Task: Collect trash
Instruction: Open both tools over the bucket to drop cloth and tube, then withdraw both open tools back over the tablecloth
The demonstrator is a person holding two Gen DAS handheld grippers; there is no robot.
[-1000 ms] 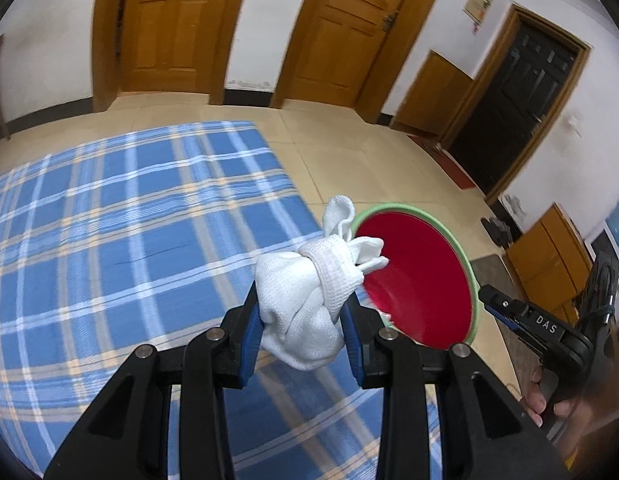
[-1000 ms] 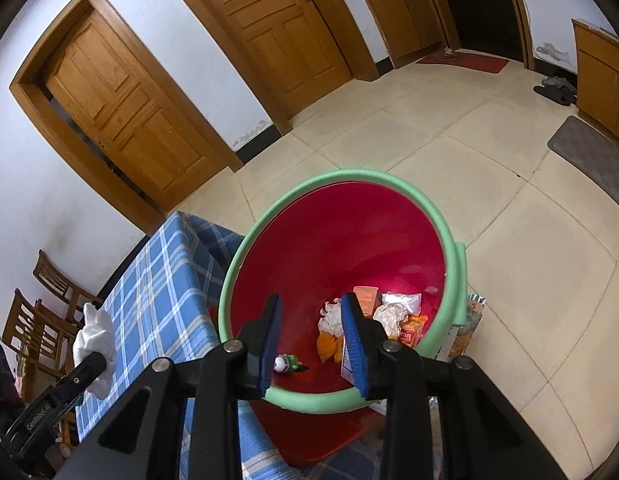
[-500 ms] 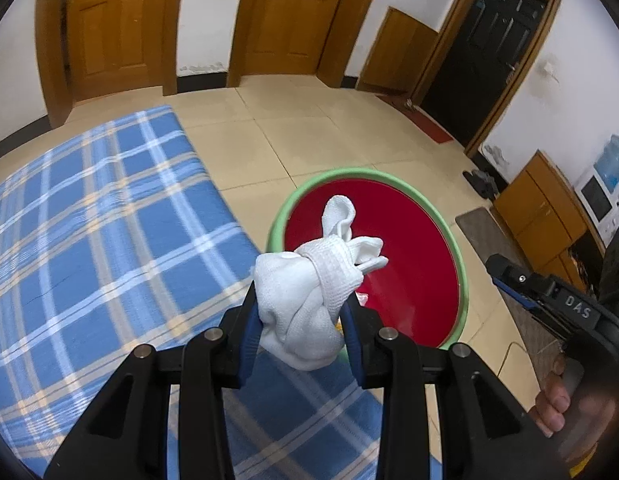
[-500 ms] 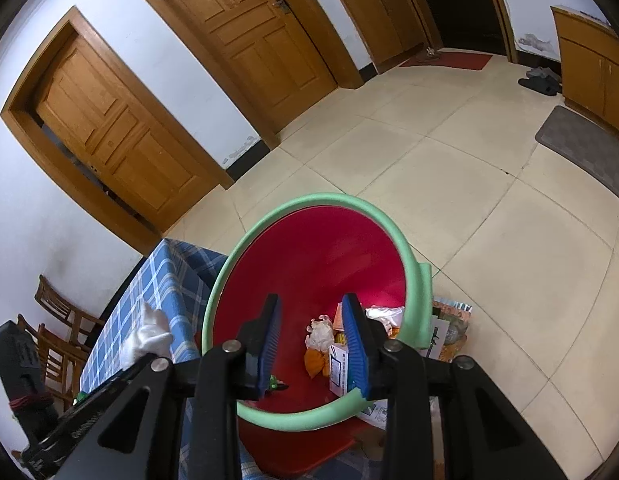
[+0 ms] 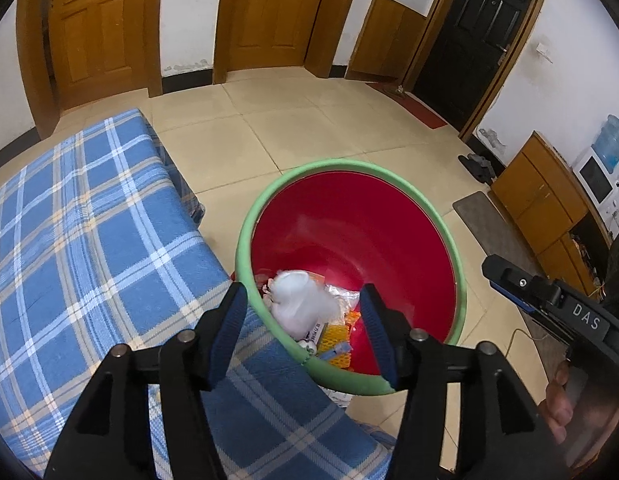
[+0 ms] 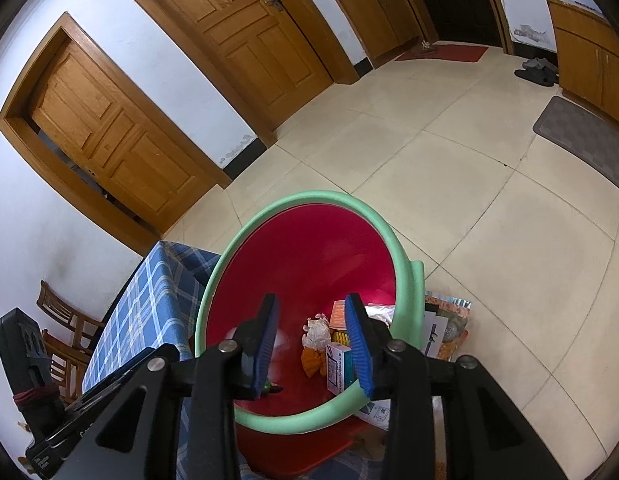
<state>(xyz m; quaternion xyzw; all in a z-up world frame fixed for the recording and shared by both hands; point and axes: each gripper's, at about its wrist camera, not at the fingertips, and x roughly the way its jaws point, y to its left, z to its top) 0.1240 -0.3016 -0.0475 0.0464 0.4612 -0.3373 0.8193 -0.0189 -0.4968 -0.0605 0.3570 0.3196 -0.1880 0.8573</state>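
A red trash bin with a green rim (image 5: 459,280) stands on the floor beside the table; it also shows in the right wrist view (image 6: 405,268). My left gripper (image 5: 301,328) is open and empty above the bin's near rim. A blurred white cloth bundle (image 5: 299,306) is inside the bin, below the open jaws, over other trash; in the right wrist view it shows only as a pale blur (image 6: 279,340). My right gripper (image 6: 311,344) is open and empty, hovering over the bin. Wrappers and a small box (image 6: 337,368) lie at the bin's bottom.
A table with a blue plaid cloth (image 5: 81,248) is left of the bin. Papers and packets (image 6: 445,324) lie on the floor behind the bin. Wooden chairs (image 6: 65,332) stand at far left. Tiled floor, a grey mat (image 6: 585,140) and wooden cabinets (image 5: 545,204) lie beyond.
My left gripper moved right over the bin and opened, letting go of the white cloth bundle, which dropped into the bin. The right gripper shifted slightly and stayed open.
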